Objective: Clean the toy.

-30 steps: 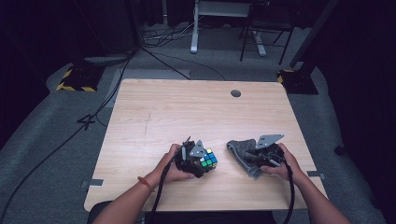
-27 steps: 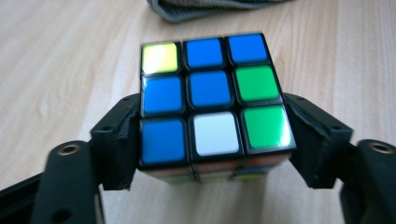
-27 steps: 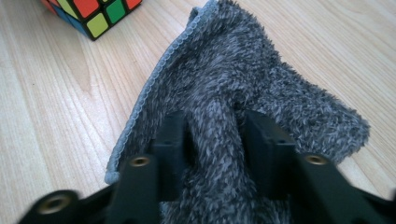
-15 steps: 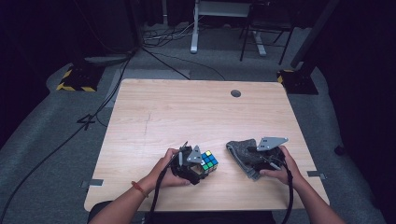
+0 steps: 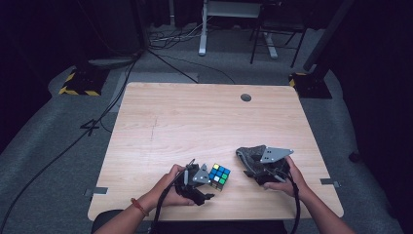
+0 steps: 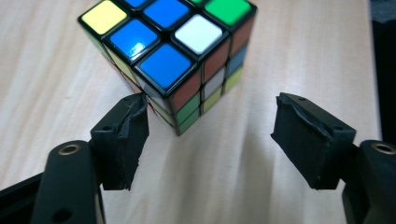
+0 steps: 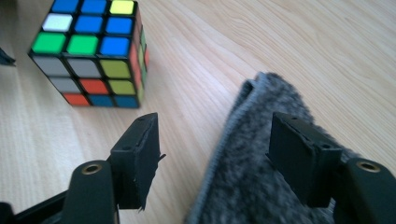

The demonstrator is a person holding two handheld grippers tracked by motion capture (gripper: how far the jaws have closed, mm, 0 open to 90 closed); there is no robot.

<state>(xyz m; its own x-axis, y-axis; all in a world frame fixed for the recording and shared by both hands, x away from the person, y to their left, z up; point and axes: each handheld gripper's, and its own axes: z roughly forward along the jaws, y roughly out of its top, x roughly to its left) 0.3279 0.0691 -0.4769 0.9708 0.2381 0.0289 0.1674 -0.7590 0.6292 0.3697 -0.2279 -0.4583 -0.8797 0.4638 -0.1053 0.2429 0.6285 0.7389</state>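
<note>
High view: grey cloth pouch [image 5: 249,155] beside puzzle cube [image 5: 219,176], contents hidden.

We look down into dim lab or recording studio: lone pale wood-top table [image 5: 204,122] with round cable port [image 5: 246,97] on grey carpet [image 5: 58,146], black cables [image 5: 83,131] trailing across floor, yellow-black hazard-striped stand bases [image 5: 78,84] at both far corners, white desk leg [image 5: 201,29] and dark chair frame [image 5: 268,34] behind, blackness beyond
</note>
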